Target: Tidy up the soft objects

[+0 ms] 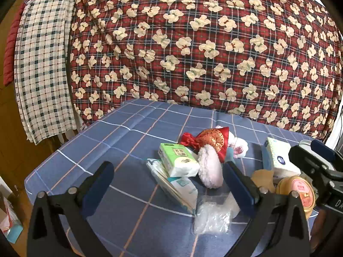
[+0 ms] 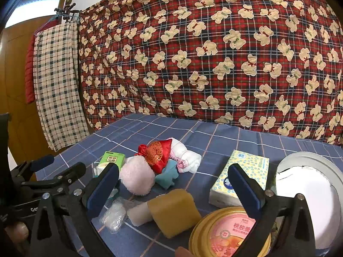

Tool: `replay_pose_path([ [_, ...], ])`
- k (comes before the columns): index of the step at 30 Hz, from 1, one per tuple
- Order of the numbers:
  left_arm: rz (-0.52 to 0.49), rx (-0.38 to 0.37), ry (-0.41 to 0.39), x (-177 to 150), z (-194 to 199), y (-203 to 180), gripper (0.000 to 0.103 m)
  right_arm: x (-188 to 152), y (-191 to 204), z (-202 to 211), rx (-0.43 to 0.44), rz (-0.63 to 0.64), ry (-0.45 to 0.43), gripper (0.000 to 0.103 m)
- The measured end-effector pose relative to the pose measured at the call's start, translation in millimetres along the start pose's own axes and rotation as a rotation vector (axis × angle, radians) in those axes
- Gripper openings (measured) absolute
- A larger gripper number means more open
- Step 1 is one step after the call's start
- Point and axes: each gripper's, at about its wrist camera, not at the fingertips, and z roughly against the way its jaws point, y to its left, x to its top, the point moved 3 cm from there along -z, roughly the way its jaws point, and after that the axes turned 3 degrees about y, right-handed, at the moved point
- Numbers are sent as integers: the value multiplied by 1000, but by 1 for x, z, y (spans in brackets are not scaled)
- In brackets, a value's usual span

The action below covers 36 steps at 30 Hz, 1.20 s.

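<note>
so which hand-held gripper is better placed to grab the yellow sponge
Right. The right hand-held gripper is open with the yellow sponge lying directly between its fingers; the left hand-held gripper faces the green tissue pack.

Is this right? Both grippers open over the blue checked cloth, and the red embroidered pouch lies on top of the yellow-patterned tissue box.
Not quite. The red embroidered pouch lies on the central pile, against the fluffy pink puff, well apart from the yellow-patterned tissue box; the right wrist view shows it. The rest holds: left gripper and right gripper are both open over the blue checked cloth.
</note>
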Motion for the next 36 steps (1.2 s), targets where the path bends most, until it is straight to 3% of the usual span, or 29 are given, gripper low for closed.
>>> replay_pose_path([
  [36, -6, -2, -9, 3, 3, -1, 103, -4, -4, 4, 2, -6, 0, 103],
])
